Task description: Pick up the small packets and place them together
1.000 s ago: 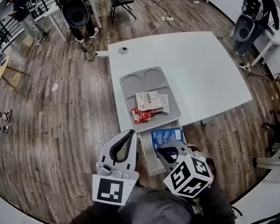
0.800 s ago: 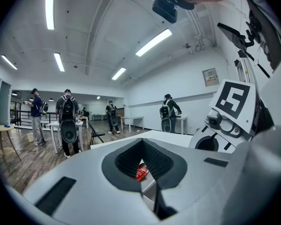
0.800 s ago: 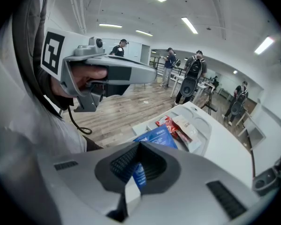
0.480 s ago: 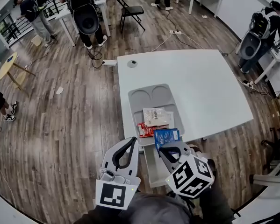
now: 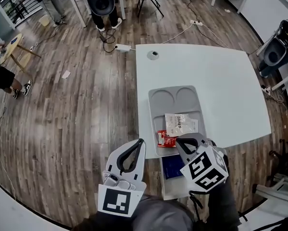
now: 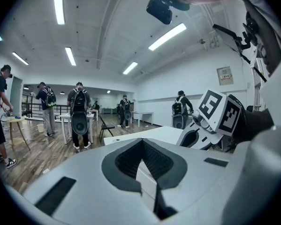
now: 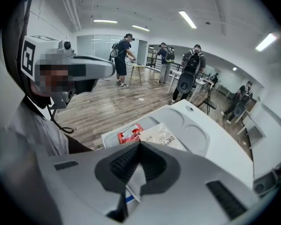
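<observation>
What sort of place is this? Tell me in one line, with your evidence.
Probably a large open workroom used for recording sessions: white tables on a wood floor, people wearing backpack rigs at them, strip lights overhead.

Head view steep down on tray (image 5: 156, 124) — right gripper view shares it, close; left's across rm.
</observation>
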